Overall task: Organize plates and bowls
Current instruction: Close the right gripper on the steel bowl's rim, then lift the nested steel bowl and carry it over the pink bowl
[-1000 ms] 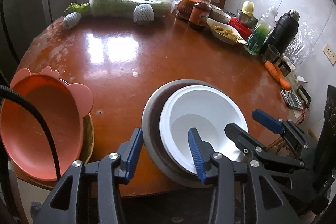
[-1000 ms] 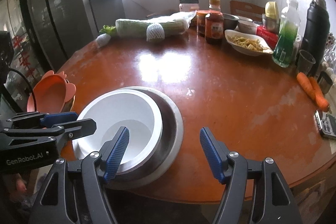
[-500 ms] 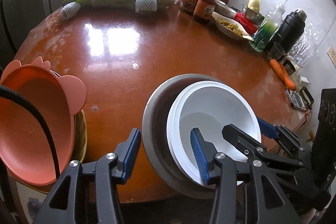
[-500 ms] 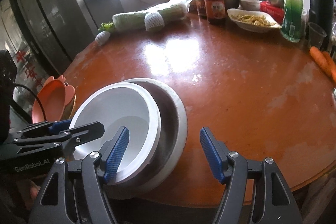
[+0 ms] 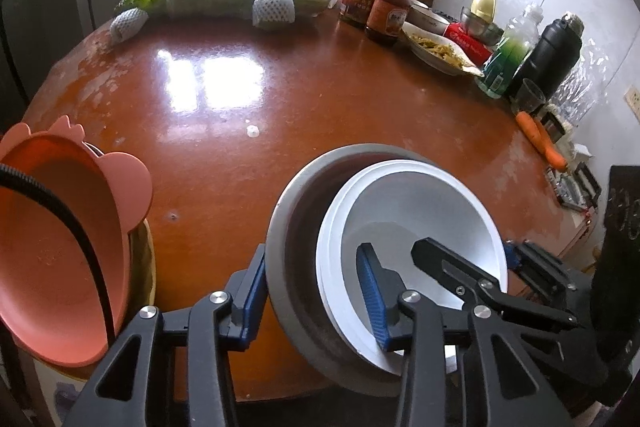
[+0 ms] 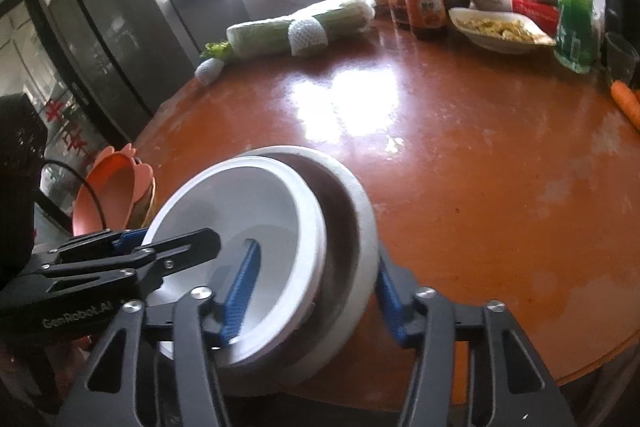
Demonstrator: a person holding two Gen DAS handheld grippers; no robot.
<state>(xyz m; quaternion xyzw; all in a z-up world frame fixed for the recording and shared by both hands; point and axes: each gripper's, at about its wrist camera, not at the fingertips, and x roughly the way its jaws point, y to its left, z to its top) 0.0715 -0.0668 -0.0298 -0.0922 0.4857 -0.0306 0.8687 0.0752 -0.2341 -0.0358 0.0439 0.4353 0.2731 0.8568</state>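
A white bowl [image 5: 416, 211] sits nested in a grey bowl [image 5: 292, 211] at the near edge of the round table [image 5: 248, 95]. My left gripper [image 5: 314, 291] is open and straddles the near left rims of both bowls. My right gripper [image 6: 316, 287] is open and straddles the near right rims of the white bowl [image 6: 248, 203] and the grey bowl [image 6: 356, 199]. The stack looks tilted. An orange animal-shaped plate [image 5: 52, 247] leans on other dishes at the left.
Wrapped cabbage [image 5: 244, 1], sauce jars [image 5: 390, 9], a dish of food [image 5: 438, 51], a green bottle [image 5: 510, 55], a black flask [image 5: 550, 51] and carrots [image 5: 538, 139] line the table's far and right sides. A dark fridge [image 6: 112, 15] stands on the left.
Both grippers have moved forward, so each now has one finger inside the white bowl and one outside the grey bowl. The bowl stack appears more tilted.
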